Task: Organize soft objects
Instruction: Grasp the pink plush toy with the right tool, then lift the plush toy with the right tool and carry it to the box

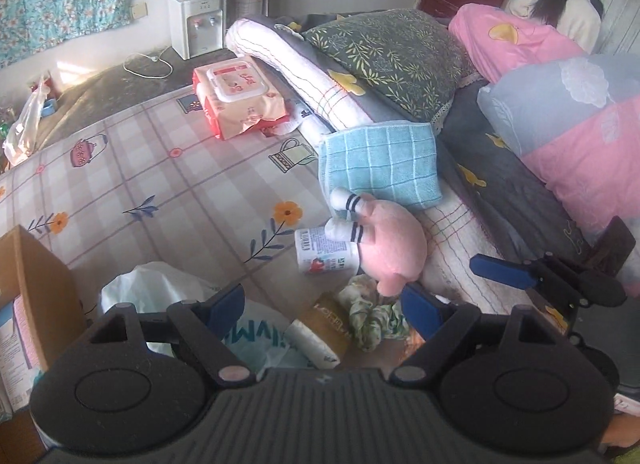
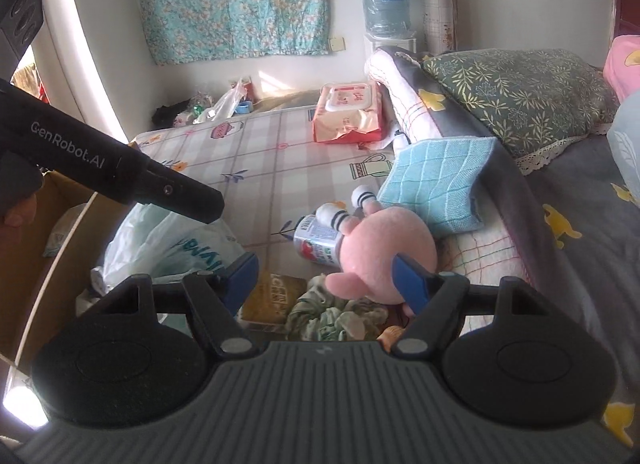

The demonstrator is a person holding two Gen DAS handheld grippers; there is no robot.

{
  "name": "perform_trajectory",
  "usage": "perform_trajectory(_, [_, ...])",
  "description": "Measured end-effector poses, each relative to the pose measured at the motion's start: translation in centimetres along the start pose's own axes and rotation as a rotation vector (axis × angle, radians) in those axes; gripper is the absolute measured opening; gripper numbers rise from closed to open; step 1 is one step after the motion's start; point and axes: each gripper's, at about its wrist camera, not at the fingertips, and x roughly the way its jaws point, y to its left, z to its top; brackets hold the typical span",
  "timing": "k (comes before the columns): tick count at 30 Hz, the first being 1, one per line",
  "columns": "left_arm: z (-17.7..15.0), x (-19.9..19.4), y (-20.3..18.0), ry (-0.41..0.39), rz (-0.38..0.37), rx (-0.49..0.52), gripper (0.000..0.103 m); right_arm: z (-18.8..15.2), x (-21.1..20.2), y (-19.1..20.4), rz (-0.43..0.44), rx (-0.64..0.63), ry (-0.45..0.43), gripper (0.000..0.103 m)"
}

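A pink plush toy (image 1: pixel 394 248) with white striped feet lies on the checked bed sheet (image 1: pixel 160 168), beside a folded blue checked towel (image 1: pixel 380 168). A crumpled green floral cloth (image 1: pixel 372 312) sits just in front of the plush. My left gripper (image 1: pixel 324 306) hovers open over a white plastic bag (image 1: pixel 160 288) and the cloth, holding nothing. My right gripper (image 2: pixel 326 280) is open too. In its view the plush (image 2: pixel 384 248) lies just beyond its right pad, with the snout showing between the jaws. Seen from the left wrist, its blue finger (image 1: pixel 500 272) stays apart from the plush.
A bottle (image 1: pixel 324 250) lies against the plush. A wet wipes pack (image 1: pixel 236 92) sits farther back, and a cardboard box (image 1: pixel 32 284) stands at the left. Pillows (image 1: pixel 400 52) and quilts pile up on the right, where a person (image 1: pixel 560 12) lies. A water dispenser (image 1: pixel 196 20) stands by the wall.
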Motion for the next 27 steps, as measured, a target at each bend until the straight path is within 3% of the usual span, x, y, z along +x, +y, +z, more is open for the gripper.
perform_trajectory(5, [3.2,5.0,-1.7,0.042,-0.035,0.019,0.084,1.3,4.8,-2.5,-0.019,0.017,0.057,0.076])
perform_trajectory(11, [5.2,10.4,-2.1,0.116,-0.056,0.005,0.060,2.1,9.1,-3.6,-0.030,-0.021,0.105,0.078])
perform_trajectory(14, [5.3,12.0,-1.8,0.144,-0.057,-0.009,0.053,2.2,10.8,-4.0,-0.027,-0.030,0.130,0.080])
perform_trajectory(17, [5.2,12.4,-1.4,0.142,-0.068,-0.030,0.053,2.2,11.4,-3.9,-0.032,-0.047,0.129,0.081])
perform_trajectory(21, [5.1,12.1,-1.2,0.141,-0.064,-0.033,0.049,1.9,11.0,-3.0,-0.055,-0.085,0.122,0.073])
perform_trajectory(27, [4.1,10.5,-0.8,0.137,-0.071,-0.077,0.043,1.2,9.7,-0.7,-0.121,-0.186,0.071,0.068])
